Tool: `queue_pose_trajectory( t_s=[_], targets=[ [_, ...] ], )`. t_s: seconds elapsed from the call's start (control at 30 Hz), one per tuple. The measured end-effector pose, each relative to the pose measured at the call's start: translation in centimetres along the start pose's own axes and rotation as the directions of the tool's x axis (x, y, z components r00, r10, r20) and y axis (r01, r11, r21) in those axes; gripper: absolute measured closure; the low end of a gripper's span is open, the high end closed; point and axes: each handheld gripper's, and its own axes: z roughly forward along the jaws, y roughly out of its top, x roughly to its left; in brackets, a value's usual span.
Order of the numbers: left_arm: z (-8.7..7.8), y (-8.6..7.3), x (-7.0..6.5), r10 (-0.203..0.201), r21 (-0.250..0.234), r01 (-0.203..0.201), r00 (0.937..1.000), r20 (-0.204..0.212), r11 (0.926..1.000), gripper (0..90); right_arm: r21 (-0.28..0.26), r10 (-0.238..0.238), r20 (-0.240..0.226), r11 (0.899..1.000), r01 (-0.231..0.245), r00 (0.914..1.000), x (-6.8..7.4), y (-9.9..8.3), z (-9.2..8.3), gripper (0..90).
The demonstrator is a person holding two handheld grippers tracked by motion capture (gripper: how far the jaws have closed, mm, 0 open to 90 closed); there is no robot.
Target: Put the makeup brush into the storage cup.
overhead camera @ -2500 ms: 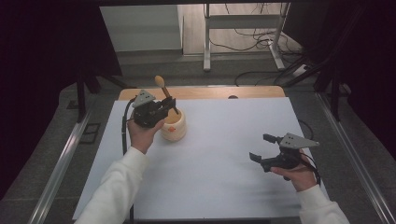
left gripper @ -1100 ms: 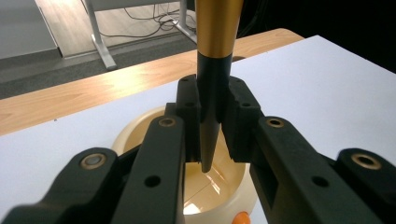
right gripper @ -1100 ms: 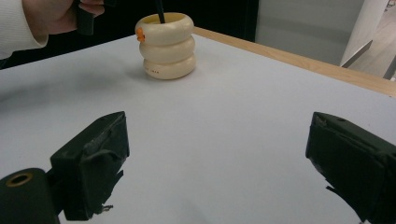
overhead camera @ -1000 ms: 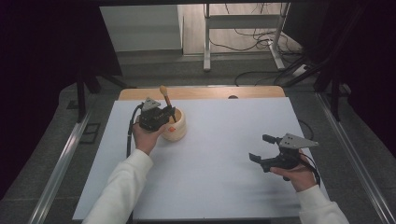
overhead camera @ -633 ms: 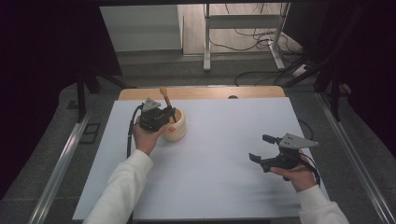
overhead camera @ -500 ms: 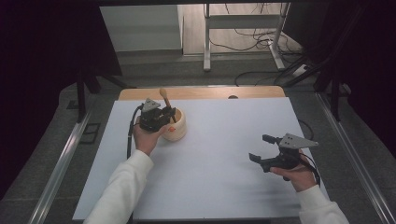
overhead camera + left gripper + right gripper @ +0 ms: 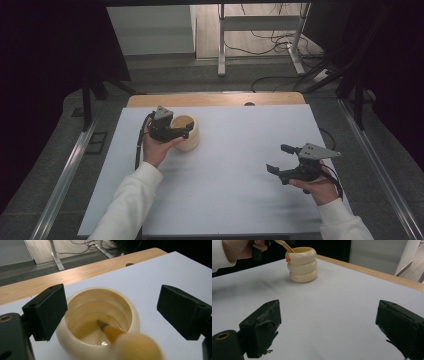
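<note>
Two open grippers, one spoon resting in the cup

Left gripper [image 7: 110, 315] is hovering just over the cup [image 7: 186, 133] at upper left of the high view, jaws having just been opening and now standing wide apart with the spoon [image 7: 125, 340] between them but untouched; its handle is leaning out of the cup toward the camera, tip down on the cup's floor. Right gripper [image 7: 284, 161] is waiting at lower right, well apart, jaws spread on nothing, so the left hand is sitting far nearer
</note>
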Motion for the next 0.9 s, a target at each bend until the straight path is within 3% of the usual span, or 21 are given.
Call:
queue_pose_trajectory(
  t_s=[0.27,0.9],
  targets=[
    [-0.8,-0.1,0.3,-0.009,-0.006,0.009,1.0,0.002,0.9999,7.9,0.001,0.0,0.0,1.0,0.0,1.0,0.0,0.0,0.0,6.0],
    [-3.9,-0.8,0.3,0.03,-0.024,-0.029,0.9993,0.022,0.9993,7.4,0.001,0.0,0.004,1.0,0.0,1.0,0.0,0.0,0.0,6.0]
  ],
)
